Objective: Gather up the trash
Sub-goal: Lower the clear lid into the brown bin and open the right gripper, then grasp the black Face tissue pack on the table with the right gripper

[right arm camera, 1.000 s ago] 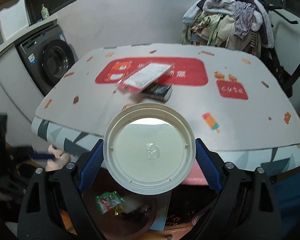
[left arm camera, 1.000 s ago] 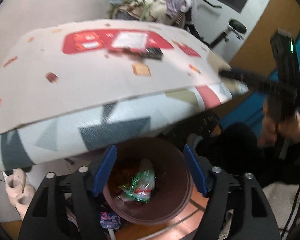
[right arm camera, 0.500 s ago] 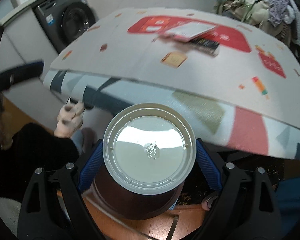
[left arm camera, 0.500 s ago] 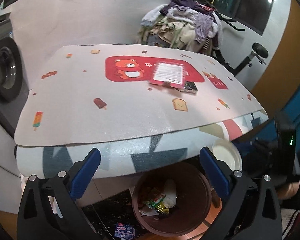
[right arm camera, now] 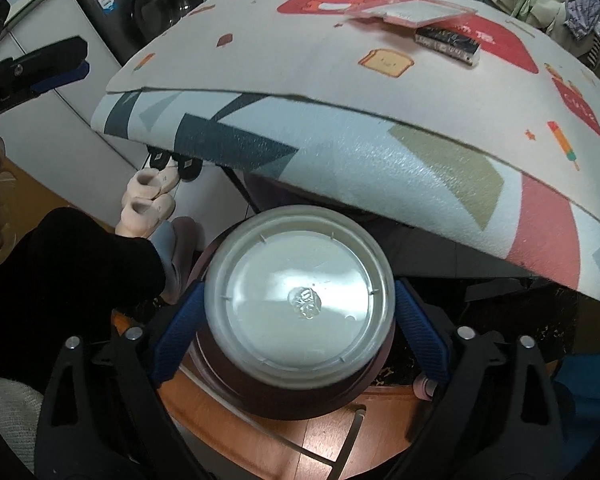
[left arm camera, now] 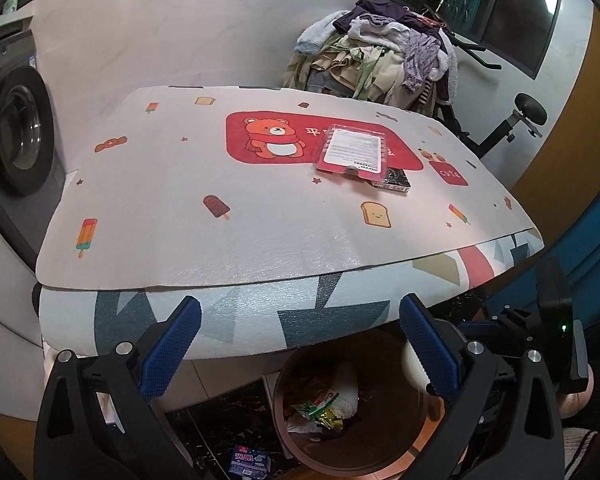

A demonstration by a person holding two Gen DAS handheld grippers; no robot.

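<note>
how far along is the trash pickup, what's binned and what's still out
Done: wrappers and white trash already lie in the brown bin. In hand: the right gripper has a white plastic lid between its jaws right above the bin, and they are opening. The left gripper is open and empty. Left: a pink package on a dark box on the table, and a blue packet on the floor.

The round lid (right arm camera: 298,300) looks like translucent, glossy plastic. The table mat (left arm camera: 260,208) seems a matt, finely textured foam. Smooth brown plastic forms the bin (left arm camera: 384,432); its crumpled wrappers (left arm camera: 316,406) shine like foil.
</note>
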